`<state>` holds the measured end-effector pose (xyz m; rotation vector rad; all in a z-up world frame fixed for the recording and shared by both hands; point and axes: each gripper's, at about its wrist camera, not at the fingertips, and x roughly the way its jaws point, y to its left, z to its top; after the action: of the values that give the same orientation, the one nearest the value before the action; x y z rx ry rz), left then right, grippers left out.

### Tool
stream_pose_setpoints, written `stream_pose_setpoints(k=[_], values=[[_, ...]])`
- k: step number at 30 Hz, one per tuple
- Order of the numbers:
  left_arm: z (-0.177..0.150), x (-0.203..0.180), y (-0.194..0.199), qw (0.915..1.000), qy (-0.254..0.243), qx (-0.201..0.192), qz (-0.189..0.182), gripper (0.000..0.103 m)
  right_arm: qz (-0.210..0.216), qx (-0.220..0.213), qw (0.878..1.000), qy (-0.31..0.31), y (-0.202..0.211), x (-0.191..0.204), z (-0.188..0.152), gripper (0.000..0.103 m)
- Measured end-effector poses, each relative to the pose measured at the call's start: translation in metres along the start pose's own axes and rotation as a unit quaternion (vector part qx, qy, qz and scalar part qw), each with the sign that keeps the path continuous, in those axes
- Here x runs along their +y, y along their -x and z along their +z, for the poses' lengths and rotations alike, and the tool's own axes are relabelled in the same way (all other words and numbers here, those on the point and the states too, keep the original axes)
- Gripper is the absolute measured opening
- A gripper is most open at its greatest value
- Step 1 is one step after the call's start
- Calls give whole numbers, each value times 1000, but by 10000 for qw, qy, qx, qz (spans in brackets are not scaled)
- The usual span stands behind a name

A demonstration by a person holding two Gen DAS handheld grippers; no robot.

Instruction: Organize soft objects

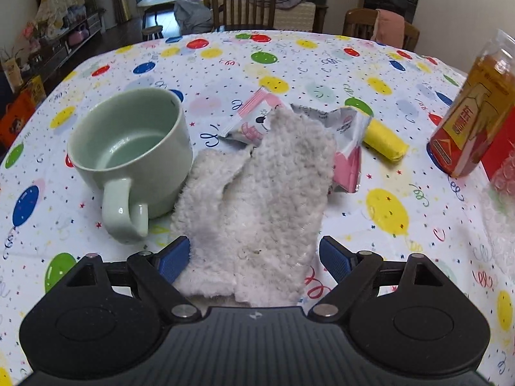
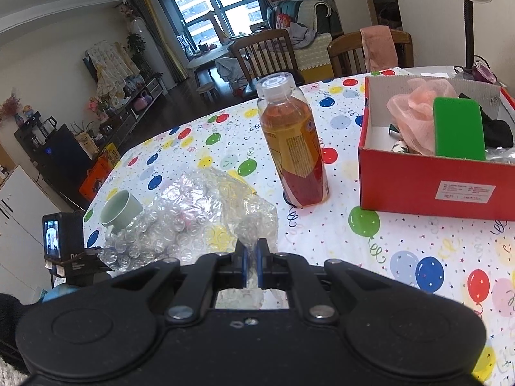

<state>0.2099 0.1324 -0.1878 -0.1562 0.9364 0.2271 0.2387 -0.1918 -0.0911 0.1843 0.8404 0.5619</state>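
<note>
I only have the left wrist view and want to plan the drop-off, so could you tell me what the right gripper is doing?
Observer: The right gripper has its jaws shut on a sheet of bubble wrap.
Operator: Thanks. Is the red box open?
Observer: Yes, the red cardboard box has no lid on.
Operator: Is anything in it already?
Observer: A pink mesh puff and a green sponge sit inside.

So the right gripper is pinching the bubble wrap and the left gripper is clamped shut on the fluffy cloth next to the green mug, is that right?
Not quite. In the left wrist view the left gripper is open, its pads either side of the fluffy cloth beside the green mug. The right gripper does pinch the bubble wrap.
</note>
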Motion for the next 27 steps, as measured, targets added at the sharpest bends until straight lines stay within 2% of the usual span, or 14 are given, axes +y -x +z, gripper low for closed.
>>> stream_pose_setpoints(k=[2,3,4,8,10,15,20,27], values=[[2,2,-1,10000,97,5,-22,87,-7,12,10000,-23,0,-2,0,5],[2,2,-1,9999,114,-6,-26,84,-10,14,10000,-28,0,-2,0,5],[3,2,-1,9999,120,-19,22,75,-17,15,10000,-35,0,-3,-1,5],[4,4,0,9997,182,-42,162,60,-25,24,10000,-76,1,-5,-1,5],[5,6,1,9995,239,-72,186,41,-25,26,10000,-79,1,-6,0,5],[5,9,6,9995,277,-149,83,23,-5,26,10000,-68,1,-9,0,5],[4,10,16,9990,384,-232,-36,21,28,-12,10000,-43,5,-13,3,5],[8,-1,51,9975,467,-374,-364,21,169,-171,9997,-54,21,-29,12,5]])
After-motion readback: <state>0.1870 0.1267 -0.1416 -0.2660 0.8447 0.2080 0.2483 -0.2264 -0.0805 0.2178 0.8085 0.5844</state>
